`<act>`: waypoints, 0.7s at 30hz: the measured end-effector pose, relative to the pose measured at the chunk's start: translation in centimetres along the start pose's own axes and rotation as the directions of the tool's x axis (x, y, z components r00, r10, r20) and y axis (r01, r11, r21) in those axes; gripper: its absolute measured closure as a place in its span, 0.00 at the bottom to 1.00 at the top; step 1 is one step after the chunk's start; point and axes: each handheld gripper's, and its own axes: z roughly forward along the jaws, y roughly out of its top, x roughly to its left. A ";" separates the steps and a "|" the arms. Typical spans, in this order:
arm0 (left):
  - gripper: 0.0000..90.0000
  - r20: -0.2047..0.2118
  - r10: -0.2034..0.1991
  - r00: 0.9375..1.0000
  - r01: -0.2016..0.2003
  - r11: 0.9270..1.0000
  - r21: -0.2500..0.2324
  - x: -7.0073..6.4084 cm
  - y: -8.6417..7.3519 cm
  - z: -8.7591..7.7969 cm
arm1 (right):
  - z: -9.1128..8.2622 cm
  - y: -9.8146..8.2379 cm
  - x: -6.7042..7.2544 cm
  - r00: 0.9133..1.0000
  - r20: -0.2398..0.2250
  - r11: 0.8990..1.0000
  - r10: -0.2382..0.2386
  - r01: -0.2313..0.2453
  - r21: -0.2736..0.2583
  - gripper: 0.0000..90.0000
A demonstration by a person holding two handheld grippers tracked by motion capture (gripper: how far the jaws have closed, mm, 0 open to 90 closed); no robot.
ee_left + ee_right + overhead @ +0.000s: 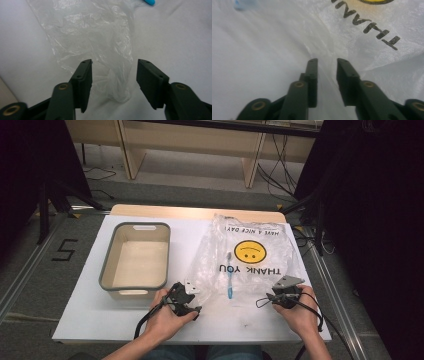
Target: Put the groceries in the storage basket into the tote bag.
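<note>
A clear plastic bag printed with a yellow smiley and "THANK YOU" lies flat on the right half of the white table. A blue and white toothbrush rests at the bag's near left part. My left gripper sits at the bag's near left corner. In the left gripper view it is open, with a twisted strip of the bag lying loose between the jaws. My right gripper is at the near right corner. Its jaws stand a little apart over a fold of the bag, not pressing it.
A grey-rimmed beige bin stands empty on the left of the table, just beyond my left hand. The white table top ends close behind both hands. Dark stands and cables flank the table on the floor.
</note>
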 end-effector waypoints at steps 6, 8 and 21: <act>0.30 -0.026 0.022 0.999 -0.023 0.999 -0.024 -0.6 -0.1 -0.8 | -1.9 -0.3 -0.1 0.989 -0.090 0.983 0.117 -0.128 -0.131 0.51; 0.27 -0.034 0.026 0.999 -0.027 0.999 -0.041 -0.5 -0.1 -1.1 | -2.3 -0.2 -0.1 0.986 -0.098 0.976 0.133 -0.147 -0.162 0.47; 0.21 -0.019 0.034 0.999 -0.035 0.994 -0.107 0.3 -0.7 -1.2 | -2.3 -0.2 0.9 0.979 -0.108 0.960 0.175 -0.194 -0.202 0.39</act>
